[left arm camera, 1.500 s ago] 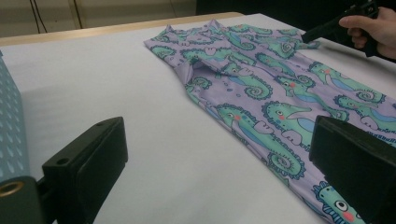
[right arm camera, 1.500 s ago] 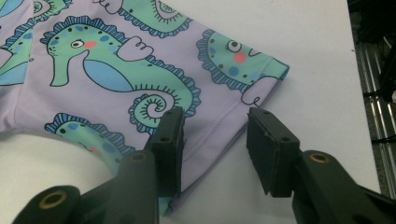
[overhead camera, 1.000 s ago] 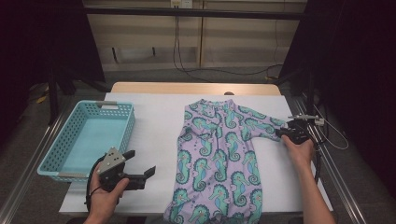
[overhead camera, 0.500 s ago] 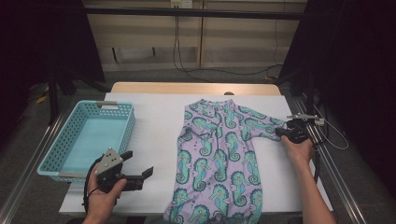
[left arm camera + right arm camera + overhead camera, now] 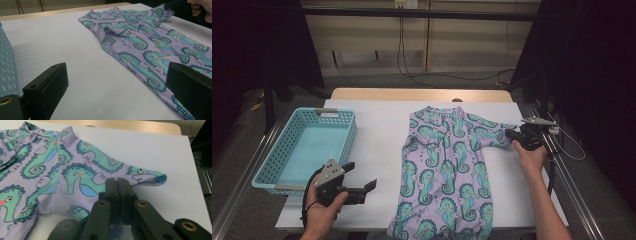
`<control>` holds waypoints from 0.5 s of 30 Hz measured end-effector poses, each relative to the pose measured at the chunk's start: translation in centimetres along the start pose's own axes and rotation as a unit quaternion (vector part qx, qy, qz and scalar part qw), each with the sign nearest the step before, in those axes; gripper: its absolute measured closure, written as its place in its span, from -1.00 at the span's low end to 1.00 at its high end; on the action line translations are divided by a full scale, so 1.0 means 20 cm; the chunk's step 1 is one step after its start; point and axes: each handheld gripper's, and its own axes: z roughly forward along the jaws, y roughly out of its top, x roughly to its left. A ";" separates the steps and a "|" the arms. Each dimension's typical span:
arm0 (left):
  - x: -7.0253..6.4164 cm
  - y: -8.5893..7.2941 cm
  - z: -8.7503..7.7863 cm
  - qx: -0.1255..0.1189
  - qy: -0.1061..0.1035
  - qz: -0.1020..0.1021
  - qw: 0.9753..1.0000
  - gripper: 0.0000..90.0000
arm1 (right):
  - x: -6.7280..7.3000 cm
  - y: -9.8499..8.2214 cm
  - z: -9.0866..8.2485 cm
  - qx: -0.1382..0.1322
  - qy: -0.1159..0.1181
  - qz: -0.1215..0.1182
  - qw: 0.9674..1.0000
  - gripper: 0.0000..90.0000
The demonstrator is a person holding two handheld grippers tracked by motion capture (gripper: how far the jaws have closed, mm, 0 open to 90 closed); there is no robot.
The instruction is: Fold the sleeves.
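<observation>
A: The right gripper (image 5: 117, 181) has its jaws pressed together on the lower hem of the sleeve (image 5: 140, 176), a little in from the cuff. They have just been closing, and the fabric is between them now.

B: And the garment (image 5: 444, 170) itself?

A: It lies flat on the white table (image 5: 372, 130), collar away from the person, stretching off to the left of that right gripper. The left gripper (image 5: 359, 186) hangs over bare table with its jaws spread wide and nothing between them — the garment's edge sits just ahead of its right jaw, the blue basket (image 5: 307, 145) just behind its left one.

B: So what could go wrong from here?

A: I judge the pinch to be shallow — it catches the hem's edge rather than the full sleeve. A quick pull could let the cloth slide out, or lift one layer and leave the other on the table.

B: Anything else?

A: Only one point is held. If the right hand folds the sleeve inward, the body may drag and wrinkle, since the left gripper pins nothing down. The other sleeve, near the collar, already looks bunched — more dragging could worsen that.
</observation>
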 end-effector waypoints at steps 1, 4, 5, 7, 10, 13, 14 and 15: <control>0.00 0.00 0.00 0.001 -0.001 0.001 1.000 -0.90 | 0.01 0.01 0.00 -0.001 0.004 -0.002 1.000 0.96; 0.00 0.00 0.00 0.000 0.001 0.001 1.000 -0.90 | 0.03 0.02 -0.01 -0.007 0.009 -0.007 1.000 0.96; 0.00 0.00 0.00 0.000 0.000 0.001 1.000 -0.90 | 0.03 0.03 -0.01 -0.008 0.012 -0.008 1.000 0.96; 0.00 0.00 0.00 -0.001 0.003 -0.001 1.000 -0.90 | 0.05 0.04 -0.01 -0.011 0.016 -0.011 1.000 0.96; 0.01 0.00 0.00 -0.001 0.002 -0.009 1.000 -0.90 | 0.06 0.04 -0.01 -0.014 0.022 -0.015 1.000 0.96; 0.01 0.00 0.00 -0.001 0.006 -0.008 1.000 -0.90 | 0.08 0.05 -0.01 -0.015 0.028 -0.018 0.999 0.96; 0.01 0.00 0.00 0.001 0.007 -0.005 1.000 -0.90 | 0.08 0.05 -0.01 -0.016 0.029 -0.020 0.999 0.96; 0.00 0.00 0.00 -0.001 0.007 -0.004 1.000 -0.90 | 0.09 0.05 -0.01 -0.016 0.030 -0.021 0.999 0.96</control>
